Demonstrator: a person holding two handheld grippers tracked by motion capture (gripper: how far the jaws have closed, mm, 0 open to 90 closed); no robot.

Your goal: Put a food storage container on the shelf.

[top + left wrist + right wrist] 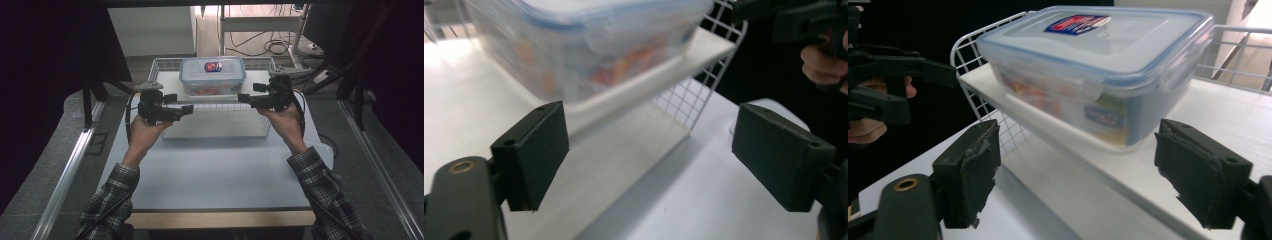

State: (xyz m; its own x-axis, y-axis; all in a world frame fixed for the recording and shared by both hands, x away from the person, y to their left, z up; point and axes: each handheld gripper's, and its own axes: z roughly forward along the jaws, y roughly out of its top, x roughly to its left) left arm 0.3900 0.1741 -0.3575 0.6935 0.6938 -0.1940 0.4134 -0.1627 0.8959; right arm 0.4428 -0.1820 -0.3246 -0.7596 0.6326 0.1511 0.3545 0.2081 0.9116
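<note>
Plastic food container [212, 75], clear-walled with a blue-rimmed snap lid and a red-and-blue label, sits on the white shelf [170, 80] of a wire rack [260, 63], towards the shelf's far side. Coloured packets show through its walls, so I'd judge it moderately weighty, rigid, and smooth enough to slip under a light pinch. The short ends look like the sensible places to grip, one claw on each, under the lid's overhanging rim or at the side latches.

Left gripper [187, 108] waits just left of the container, right gripper [243, 97] just right of it, both a little nearer the person than the box. Each claw stands released, pads spread wide, nothing between them; from the left gripper view [651, 160] and the right gripper view [1075, 172] the container lies beyond the pads, untouched.

Behind and beside the container the rack's wire wall rises close, so lifting clear means coming up and towards the person, where the grey tabletop [215, 170] lies open.
</note>
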